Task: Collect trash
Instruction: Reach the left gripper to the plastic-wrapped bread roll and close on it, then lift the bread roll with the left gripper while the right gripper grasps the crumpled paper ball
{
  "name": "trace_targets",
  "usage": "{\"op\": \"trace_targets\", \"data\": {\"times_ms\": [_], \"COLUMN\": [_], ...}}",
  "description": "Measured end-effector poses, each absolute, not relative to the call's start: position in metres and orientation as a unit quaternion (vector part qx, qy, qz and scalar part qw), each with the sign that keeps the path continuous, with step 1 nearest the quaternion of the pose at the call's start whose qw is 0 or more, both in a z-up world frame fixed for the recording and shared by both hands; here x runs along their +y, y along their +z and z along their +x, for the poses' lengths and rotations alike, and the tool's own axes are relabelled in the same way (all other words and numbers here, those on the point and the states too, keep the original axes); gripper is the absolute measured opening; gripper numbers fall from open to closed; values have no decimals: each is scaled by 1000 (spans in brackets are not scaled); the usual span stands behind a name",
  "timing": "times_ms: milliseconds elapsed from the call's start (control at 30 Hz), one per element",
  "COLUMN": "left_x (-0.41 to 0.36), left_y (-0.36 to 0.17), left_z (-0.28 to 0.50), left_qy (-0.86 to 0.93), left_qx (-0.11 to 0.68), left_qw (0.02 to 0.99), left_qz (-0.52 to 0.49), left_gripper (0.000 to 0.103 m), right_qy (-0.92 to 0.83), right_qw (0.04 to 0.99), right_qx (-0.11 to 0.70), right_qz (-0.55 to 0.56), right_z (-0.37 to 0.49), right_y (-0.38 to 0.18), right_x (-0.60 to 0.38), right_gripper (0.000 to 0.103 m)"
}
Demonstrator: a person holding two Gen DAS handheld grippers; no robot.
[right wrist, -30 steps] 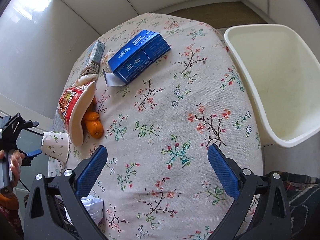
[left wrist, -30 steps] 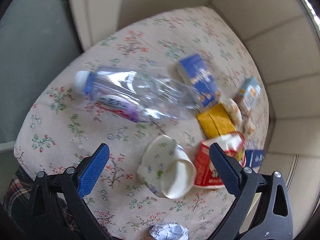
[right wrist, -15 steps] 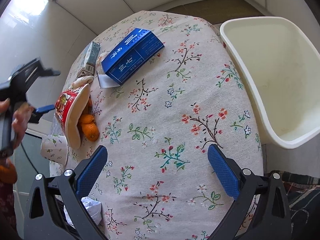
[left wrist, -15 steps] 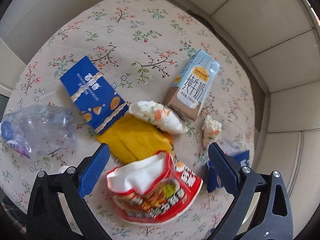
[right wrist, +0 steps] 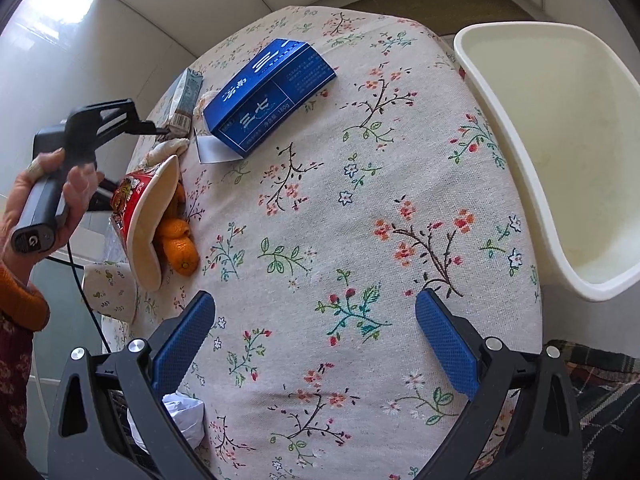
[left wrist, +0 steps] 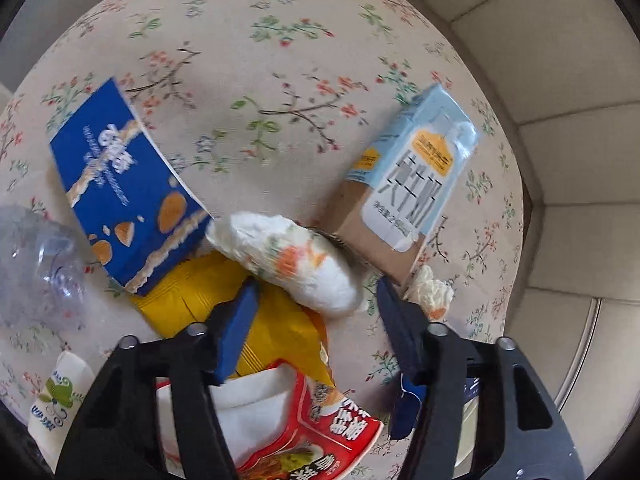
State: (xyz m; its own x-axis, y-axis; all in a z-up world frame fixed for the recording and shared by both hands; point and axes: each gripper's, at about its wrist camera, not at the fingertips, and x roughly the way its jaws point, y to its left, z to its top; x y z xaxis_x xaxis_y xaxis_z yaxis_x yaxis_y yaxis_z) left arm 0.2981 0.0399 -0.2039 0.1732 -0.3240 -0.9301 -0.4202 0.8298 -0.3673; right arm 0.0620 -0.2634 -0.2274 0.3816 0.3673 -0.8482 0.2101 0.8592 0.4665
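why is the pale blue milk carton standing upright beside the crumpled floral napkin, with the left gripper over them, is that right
Not quite: the pale blue milk carton lies flat on its side on the floral tablecloth, not upright. The left wrist view shows its printed face turned up. The rest holds: it lies beside the crumpled floral napkin, and the left gripper is over them, jaws just closing around the napkin's end.

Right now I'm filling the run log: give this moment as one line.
phase: reach | left gripper: jaws just closing around crumpled floral paper wad, pads not yet pressing | right gripper: open, empty, above floral tablecloth
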Motion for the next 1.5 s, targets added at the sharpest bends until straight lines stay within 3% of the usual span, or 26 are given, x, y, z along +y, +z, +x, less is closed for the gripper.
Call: {"op": "trace_targets", "data": {"times_ms": [267, 400, 567, 867, 1133, 1333, 1500], "left_x": [25, 27, 39, 52, 50, 42, 47], "left_y": [-199, -185, -181, -198, -204, -173, -110], "left_z": [286, 281, 275, 286, 300, 281, 222], "left_qy": [-6, -20, -26, 32, 54, 7, -77], "left_qx": [637, 615, 622, 611, 611, 585, 540], "left_qw": [725, 744, 730, 716, 733, 775, 813], "left_qz": [-262, -262, -282, -335, -293, -240, -204], "left_gripper": [18, 13, 13, 31, 31, 28, 28], "right_qy": [44, 41, 41, 78, 85, 97, 168], "right_qw": [792, 796, 798, 819, 828, 829, 829], "right_qx": [555, 554, 553, 526, 522, 521, 512], "right_qz": [250, 242, 235, 214, 185, 178, 148], "right_z": [63, 63, 62, 61, 62, 59, 48], "right_y": [-230, -231, -230, -216, -214, -212, -198], "right_x": [-257, -252, -246, -235, -224, -220, -192], "right_gripper": [97, 97, 97, 97, 97, 97, 97]}}
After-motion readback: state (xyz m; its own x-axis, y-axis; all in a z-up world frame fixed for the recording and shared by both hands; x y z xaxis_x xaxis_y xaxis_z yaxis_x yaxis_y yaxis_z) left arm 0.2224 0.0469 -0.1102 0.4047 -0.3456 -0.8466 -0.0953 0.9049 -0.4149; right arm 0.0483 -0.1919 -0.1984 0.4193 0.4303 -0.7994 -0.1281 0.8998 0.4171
